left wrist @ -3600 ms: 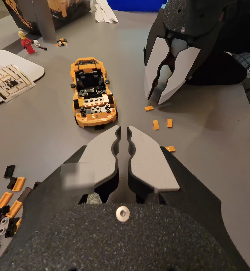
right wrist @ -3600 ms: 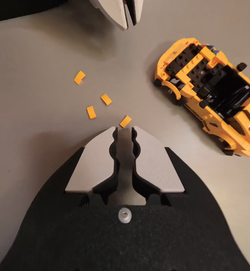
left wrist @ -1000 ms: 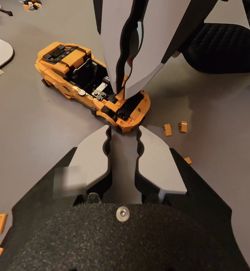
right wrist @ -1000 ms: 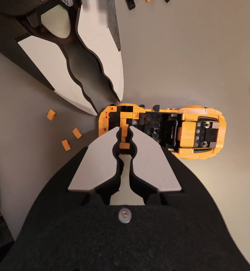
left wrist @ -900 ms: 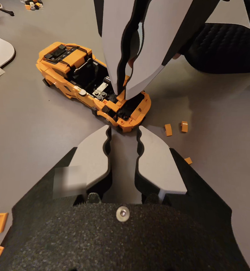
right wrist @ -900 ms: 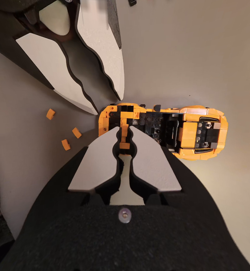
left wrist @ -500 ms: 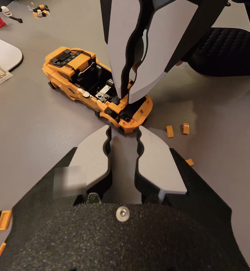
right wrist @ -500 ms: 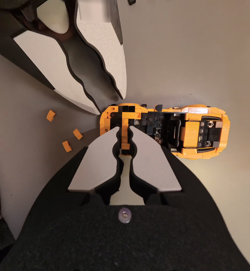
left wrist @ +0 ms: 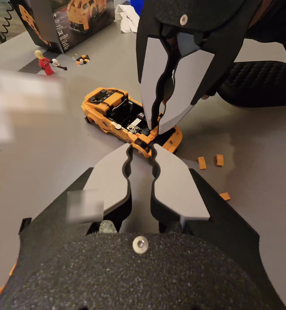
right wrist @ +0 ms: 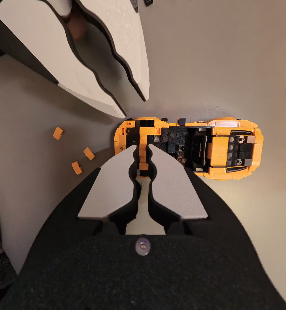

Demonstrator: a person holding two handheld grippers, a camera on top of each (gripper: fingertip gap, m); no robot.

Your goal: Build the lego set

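Toy car (right wrist: 189, 147), centre frame on desk (right wrist: 222, 58); right tool (right wrist: 142, 146) narrow, tips gripping orange strip (right wrist: 143, 151) on bonnet; left tool (left wrist: 141, 149) part-open, bracing nose. Risk: skewed press pops strip, scatters loose pieces (right wrist: 88, 153)

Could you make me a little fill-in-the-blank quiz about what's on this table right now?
1. The toy car is mostly black and ____.
2. The number of small loose orange pieces lying on the table beside the car's front is ____.
3. The toy figure standing near the box wears a suit coloured ____.
4. The right gripper has its fingertips down on the car's ____ end.

Missing words: orange; three; red; front
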